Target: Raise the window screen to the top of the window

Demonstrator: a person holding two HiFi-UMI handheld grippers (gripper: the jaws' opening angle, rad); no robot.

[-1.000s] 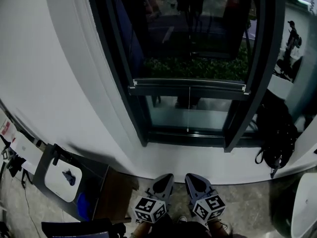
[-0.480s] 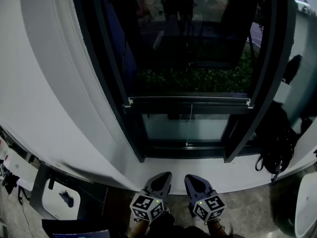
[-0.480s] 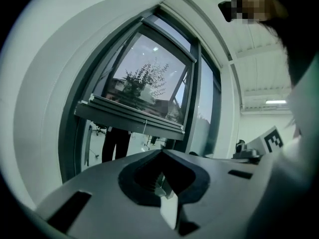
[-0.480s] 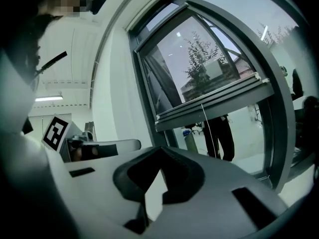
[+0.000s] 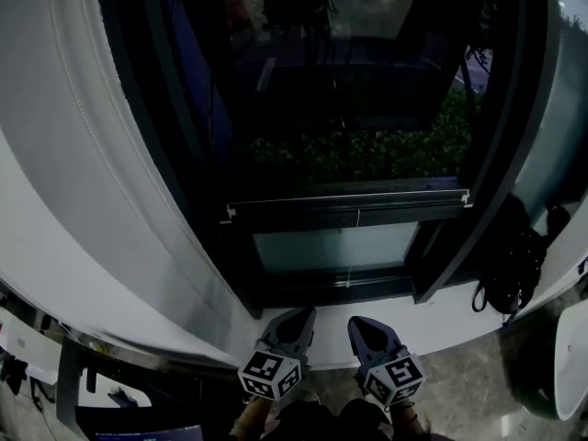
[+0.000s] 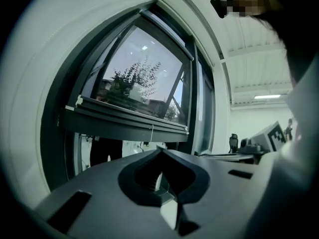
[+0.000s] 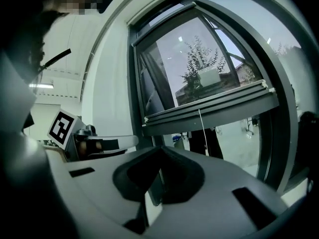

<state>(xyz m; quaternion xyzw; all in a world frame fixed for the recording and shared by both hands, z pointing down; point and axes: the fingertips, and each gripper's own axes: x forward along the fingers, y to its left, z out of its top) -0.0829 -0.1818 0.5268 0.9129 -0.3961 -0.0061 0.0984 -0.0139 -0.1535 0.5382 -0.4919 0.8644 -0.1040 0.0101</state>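
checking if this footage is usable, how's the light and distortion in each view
Head view: dim, glass nearly black, frame bowed. Left gripper view: fisheye, dark corners, glass bright. Right gripper view: same fisheye, right tool looms close and soft.

Blk bag (image 5: pixel 513 263) on white ledge (image 5: pixel 448 320)
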